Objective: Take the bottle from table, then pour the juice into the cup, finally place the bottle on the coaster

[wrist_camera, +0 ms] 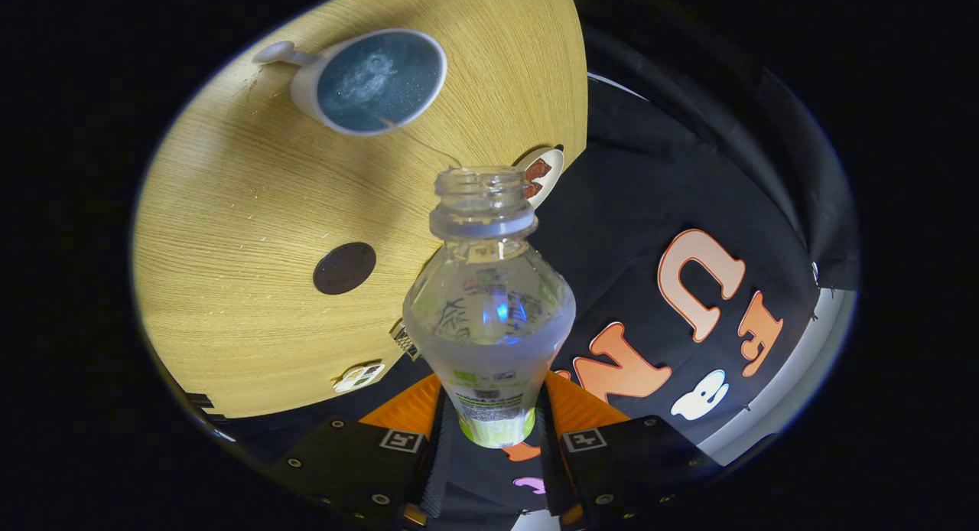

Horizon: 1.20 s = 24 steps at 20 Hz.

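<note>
Between the fingers [489, 431], uncapped bottle [489, 301] (clamped); cup [378, 79] beyond.

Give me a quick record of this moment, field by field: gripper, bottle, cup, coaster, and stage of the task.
gripper: gripper shut on the bottle's lower body, one finger on each side
bottle: bottle uncapped, tilted, mouth aimed toward the cup
stream: thin stream running from the mouth into the cup
cup: white cup on the wooden table, liquid inside, beyond the bottle
coaster: dark round coaster on the table, bare, beside the bottle
stage: pouring; bottle not yet on the coaster
</note>
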Each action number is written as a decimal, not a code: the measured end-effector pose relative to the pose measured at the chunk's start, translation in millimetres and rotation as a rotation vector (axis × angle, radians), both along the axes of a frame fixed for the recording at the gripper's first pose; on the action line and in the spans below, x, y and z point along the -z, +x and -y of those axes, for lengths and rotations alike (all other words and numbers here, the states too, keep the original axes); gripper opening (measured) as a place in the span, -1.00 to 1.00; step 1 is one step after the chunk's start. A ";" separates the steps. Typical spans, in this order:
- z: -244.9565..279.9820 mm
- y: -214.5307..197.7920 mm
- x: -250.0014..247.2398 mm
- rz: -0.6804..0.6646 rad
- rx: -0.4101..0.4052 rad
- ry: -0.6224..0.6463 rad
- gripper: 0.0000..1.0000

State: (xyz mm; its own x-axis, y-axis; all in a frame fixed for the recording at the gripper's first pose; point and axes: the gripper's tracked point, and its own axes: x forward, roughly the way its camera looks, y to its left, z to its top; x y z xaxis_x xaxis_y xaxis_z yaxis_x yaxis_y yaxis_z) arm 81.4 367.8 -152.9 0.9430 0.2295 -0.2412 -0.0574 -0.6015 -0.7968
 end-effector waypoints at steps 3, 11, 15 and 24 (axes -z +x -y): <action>-2.4 -2.8 -0.4 -0.001 -0.008 -0.003 0.03; -4.2 -4.3 11.6 -0.007 -0.018 -0.017 0.03; -2.6 -6.6 21.2 -0.015 -0.021 0.003 0.03; 8.8 -23.7 59.8 -0.104 0.048 0.234 0.03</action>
